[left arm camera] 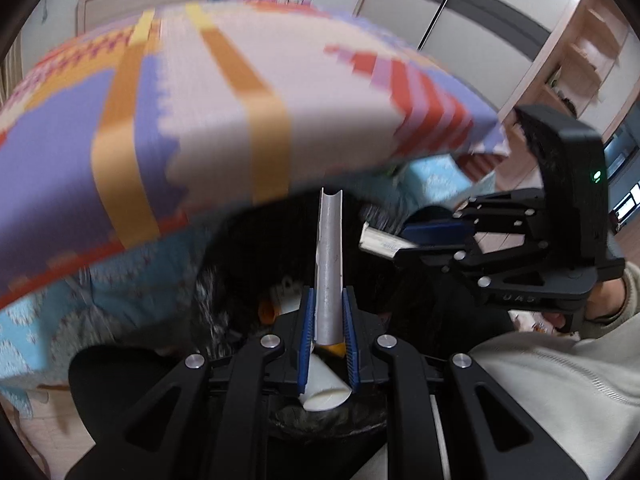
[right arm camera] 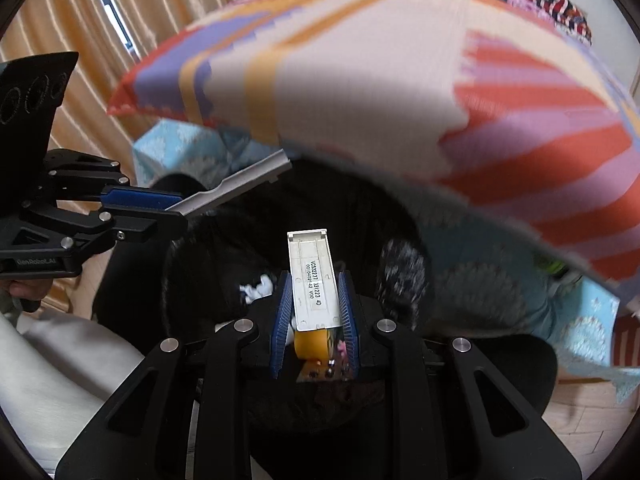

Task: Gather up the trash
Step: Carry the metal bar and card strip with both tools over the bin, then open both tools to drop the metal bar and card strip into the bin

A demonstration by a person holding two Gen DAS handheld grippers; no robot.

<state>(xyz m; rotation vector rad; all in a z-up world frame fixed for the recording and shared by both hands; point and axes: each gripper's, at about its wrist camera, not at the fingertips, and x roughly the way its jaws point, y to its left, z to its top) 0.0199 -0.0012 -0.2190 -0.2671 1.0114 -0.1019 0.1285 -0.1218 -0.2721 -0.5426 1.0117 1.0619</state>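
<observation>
My left gripper (left arm camera: 328, 312) is shut on a long grey plastic strip (left arm camera: 330, 252) that points forward over a black trash bag (left arm camera: 248, 248); the gripper also shows at the left of the right wrist view (right arm camera: 176, 208). My right gripper (right arm camera: 314, 308) is shut on a flat white plastic cover (right arm camera: 312, 276) with a printed label, above the black bag (right arm camera: 320, 208). In the left wrist view the right gripper (left arm camera: 404, 240) shows at the right, with the white cover (left arm camera: 382, 242) sticking out. White and orange scraps (right arm camera: 260, 286) lie inside the bag.
A colourful patterned cushion (left arm camera: 224, 112) hangs close above both grippers, also in the right wrist view (right arm camera: 360, 80). A light blue patterned blanket (left arm camera: 44, 320) lies under it. Tan curtains (right arm camera: 60, 20) stand at the left, a wardrobe (left arm camera: 460, 12) and wooden shelves (left arm camera: 580, 60) behind.
</observation>
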